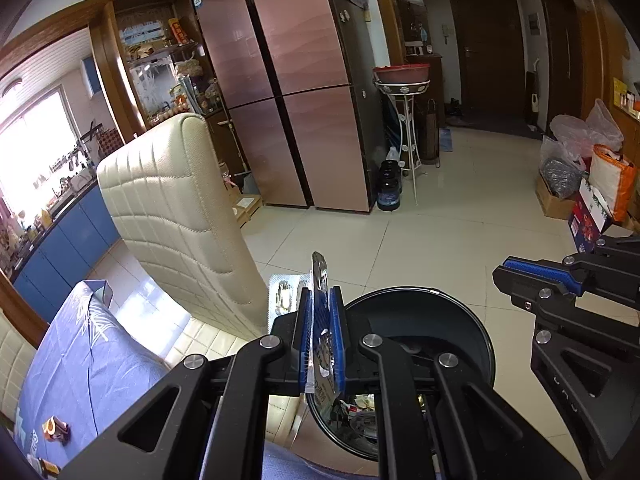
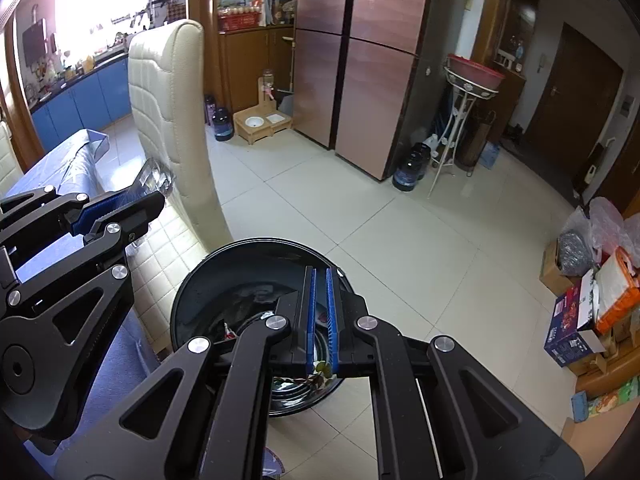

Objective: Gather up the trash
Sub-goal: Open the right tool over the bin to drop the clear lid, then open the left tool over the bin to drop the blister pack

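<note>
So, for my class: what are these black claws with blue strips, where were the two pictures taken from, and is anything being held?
They are two hand-held grippers; a person carries one in each hand, with a wide-angle camera looking along its fingers. One picture comes from each. The left gripper is shut on a silvery blister pack. The right gripper is shut, apparently with nothing between its pads. Both hang over a round black trash bin on the tiled floor, beside a cream chair and a table with a blue cloth.
</note>
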The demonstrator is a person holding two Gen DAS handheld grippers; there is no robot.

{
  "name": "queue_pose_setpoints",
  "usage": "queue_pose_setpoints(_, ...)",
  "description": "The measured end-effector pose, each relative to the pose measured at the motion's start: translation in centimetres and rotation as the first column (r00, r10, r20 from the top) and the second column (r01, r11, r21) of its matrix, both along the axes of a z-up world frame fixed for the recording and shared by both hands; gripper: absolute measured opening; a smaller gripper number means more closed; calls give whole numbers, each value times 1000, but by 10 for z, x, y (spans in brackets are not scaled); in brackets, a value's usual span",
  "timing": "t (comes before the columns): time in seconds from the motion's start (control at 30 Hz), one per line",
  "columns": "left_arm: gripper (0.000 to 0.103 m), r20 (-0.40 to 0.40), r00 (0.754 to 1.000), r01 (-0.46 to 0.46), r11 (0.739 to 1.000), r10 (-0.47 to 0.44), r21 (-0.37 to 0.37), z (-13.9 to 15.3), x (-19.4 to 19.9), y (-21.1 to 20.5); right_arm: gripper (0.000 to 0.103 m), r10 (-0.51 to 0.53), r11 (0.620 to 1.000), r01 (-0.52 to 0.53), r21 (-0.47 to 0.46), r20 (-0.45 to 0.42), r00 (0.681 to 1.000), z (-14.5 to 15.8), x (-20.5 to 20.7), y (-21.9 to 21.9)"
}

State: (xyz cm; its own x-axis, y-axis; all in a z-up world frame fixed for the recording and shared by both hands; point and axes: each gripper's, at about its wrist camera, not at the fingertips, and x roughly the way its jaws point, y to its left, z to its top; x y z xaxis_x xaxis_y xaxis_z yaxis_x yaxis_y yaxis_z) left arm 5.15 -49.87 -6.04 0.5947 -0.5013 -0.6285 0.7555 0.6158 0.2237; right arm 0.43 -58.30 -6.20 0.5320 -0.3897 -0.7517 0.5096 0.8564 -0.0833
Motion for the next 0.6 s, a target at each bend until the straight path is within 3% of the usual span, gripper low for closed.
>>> queue_pose_setpoints(0.27,13,-36,999,0,1000,0,5,1,2,-6,8,-20,1000,20,5,2,1000,0,-7,-5)
queue_pose_setpoints(0.33,40,-53,999,-9,1000,9,-1,1,5,-4,8,-16,1000,16,4,2,1000,1,-7,-4)
queue_pose_setpoints(0.37,68,-53,998,-16,1000,16,-12,2,4,-2,8,-13,1000,13,6,1,1000,1,-7,-4)
queue_pose_setpoints(0.4,77,-45,999,-25,999,23,-30,4,3,2,8,-10,1000,10,8,2,1000,1,-7,-3)
queue_pose_setpoints(0.6,77,-19,998,-54,998,53,-30,8,3,17,8,23,1000,-23,17,3,1000,2,-1,6)
